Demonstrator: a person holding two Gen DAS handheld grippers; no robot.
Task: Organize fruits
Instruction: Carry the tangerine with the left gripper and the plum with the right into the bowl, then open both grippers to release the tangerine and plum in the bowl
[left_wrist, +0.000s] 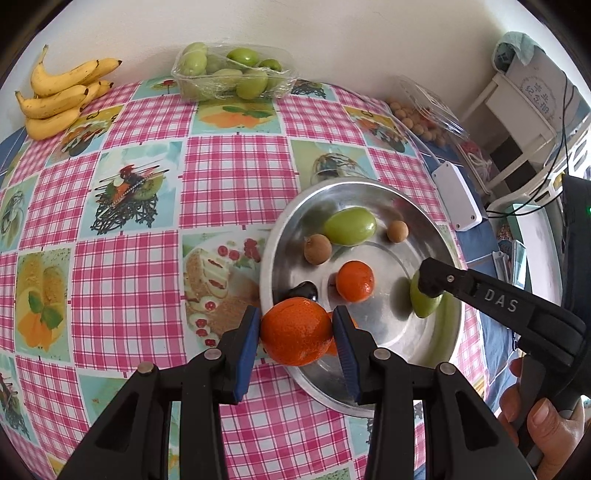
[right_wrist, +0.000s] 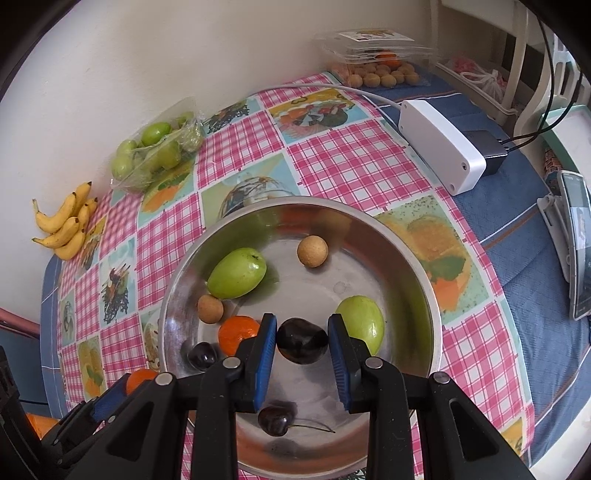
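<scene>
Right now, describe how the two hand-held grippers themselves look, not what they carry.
Both are built alike: the left hand-held gripper and the right hand-held gripper have matte black plastic linkage arms with silver round rivets and blue ribbed pads on the fingers. In the left wrist view, white raised letters DAS mark the right one's side, and a bare hand grips its handle; no sleeve shows.

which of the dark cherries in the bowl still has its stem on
The cherry nearest the camera, below the right gripper: a thin stem trails to its right. The other two dark fruits show none.

Bright daylight, sharp focus, fisheye-warped edges
</scene>
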